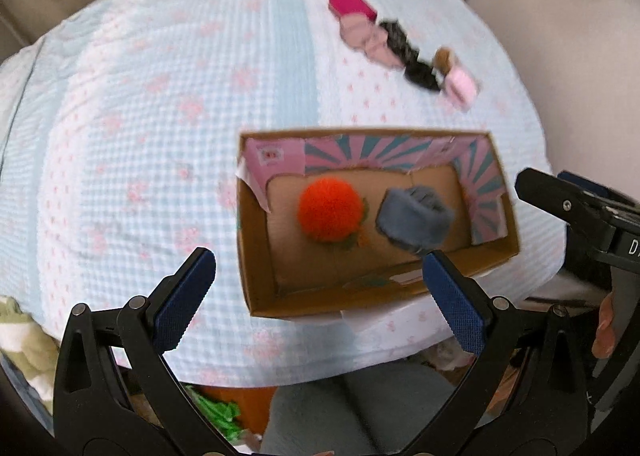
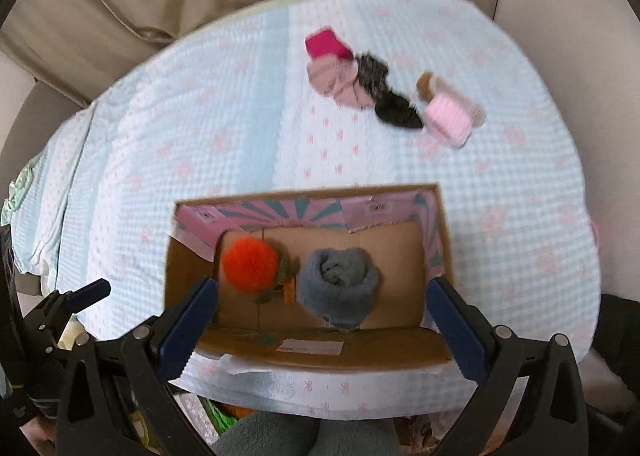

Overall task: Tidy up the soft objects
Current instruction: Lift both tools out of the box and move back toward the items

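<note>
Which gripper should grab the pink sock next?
Right, probably. Both grippers are open and empty, but the pink sock lies far right of the box, which the right gripper is centred over; the left gripper sits further left.

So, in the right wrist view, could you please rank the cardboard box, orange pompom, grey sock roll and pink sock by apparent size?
1. Cardboard box
2. Grey sock roll
3. Orange pompom
4. Pink sock, though it lies farther from the camera, so its rank is unsure.

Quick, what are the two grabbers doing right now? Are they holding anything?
Left gripper: open, holding nothing.
Right gripper: open, holding nothing, above the box.
</note>
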Demonstrator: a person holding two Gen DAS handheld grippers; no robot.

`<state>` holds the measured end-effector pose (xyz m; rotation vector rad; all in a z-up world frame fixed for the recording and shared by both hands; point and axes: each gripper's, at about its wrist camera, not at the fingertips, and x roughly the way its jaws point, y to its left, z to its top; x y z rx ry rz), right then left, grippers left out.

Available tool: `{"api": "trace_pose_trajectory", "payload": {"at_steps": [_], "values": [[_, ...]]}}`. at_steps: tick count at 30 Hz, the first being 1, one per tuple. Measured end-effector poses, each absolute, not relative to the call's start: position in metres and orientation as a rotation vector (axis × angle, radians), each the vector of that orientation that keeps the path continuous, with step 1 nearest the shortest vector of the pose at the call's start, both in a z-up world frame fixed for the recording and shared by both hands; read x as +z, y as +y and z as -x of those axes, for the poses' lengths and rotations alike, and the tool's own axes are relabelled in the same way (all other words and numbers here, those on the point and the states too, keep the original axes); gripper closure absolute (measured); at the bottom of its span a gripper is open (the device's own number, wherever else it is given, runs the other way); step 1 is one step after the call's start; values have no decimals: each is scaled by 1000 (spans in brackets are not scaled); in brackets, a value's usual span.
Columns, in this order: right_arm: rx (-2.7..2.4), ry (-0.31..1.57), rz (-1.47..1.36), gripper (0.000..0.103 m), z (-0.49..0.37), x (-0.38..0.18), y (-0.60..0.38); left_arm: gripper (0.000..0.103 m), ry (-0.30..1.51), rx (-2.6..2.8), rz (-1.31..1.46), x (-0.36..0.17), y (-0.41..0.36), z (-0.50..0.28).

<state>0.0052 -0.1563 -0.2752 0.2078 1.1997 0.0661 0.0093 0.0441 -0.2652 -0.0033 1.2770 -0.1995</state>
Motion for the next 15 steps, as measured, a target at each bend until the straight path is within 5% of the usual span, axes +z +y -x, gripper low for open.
{"api": "trace_pose_trajectory", "payload": {"at_steps": [15], "values": [[-7,1006,-106,0,2,-174,-194,0,1034,-206,100,-159,30,-45]]}}
